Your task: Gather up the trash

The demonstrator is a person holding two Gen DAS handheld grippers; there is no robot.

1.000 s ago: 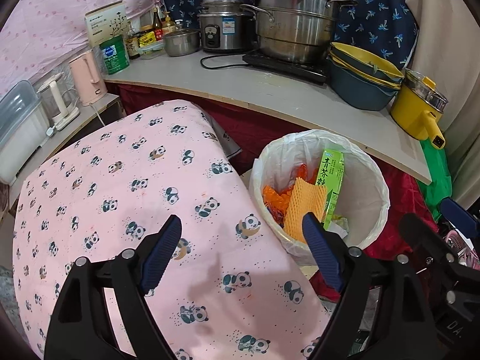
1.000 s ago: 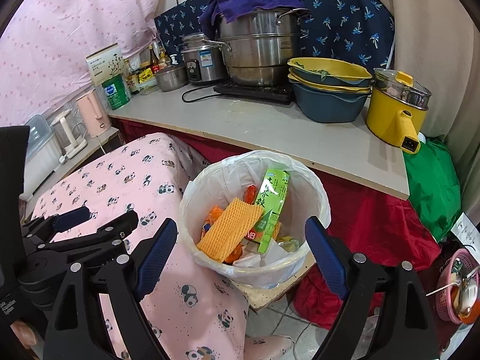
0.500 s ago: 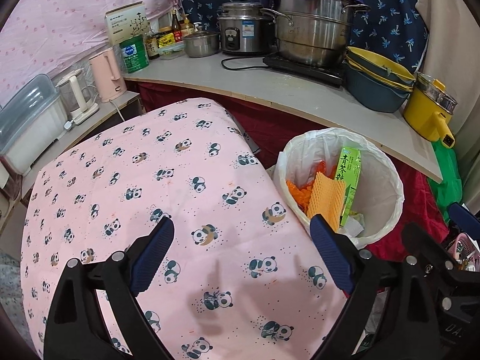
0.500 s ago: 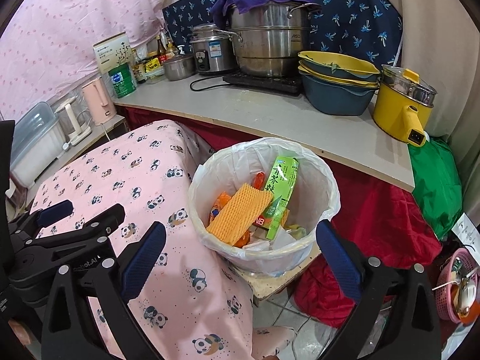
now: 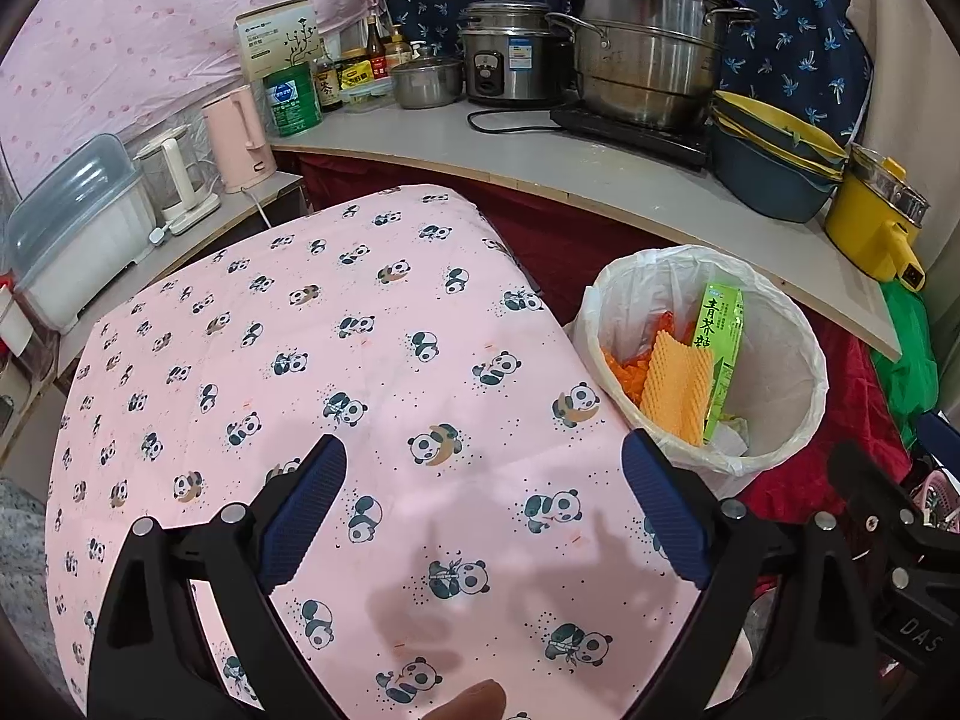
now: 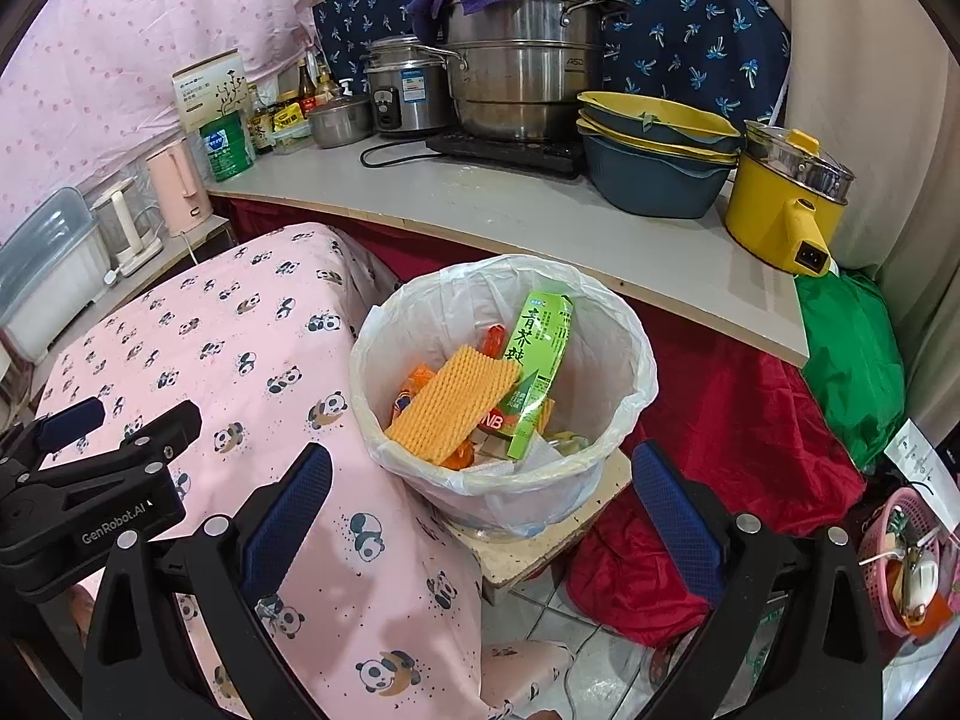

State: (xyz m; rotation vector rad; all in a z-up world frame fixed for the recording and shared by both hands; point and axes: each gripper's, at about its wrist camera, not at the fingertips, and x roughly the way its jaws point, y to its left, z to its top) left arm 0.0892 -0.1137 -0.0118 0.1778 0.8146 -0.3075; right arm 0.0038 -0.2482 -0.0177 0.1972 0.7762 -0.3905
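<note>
Green carton [image 6: 537,372], orange foam net [image 6: 451,402]: light, crushable, lodged in lined bin [image 6: 624,324]; best pinched at edges. Left tool [image 5: 480,516] and right tool [image 6: 480,522] are held apart, empty.

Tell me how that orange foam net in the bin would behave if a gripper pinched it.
The orange foam net looks like an open mesh, so it would probably squash flat and weigh very little. It leans loosely on other rubbish beside the green carton, so it would likely lift free without dragging the bin.
</note>
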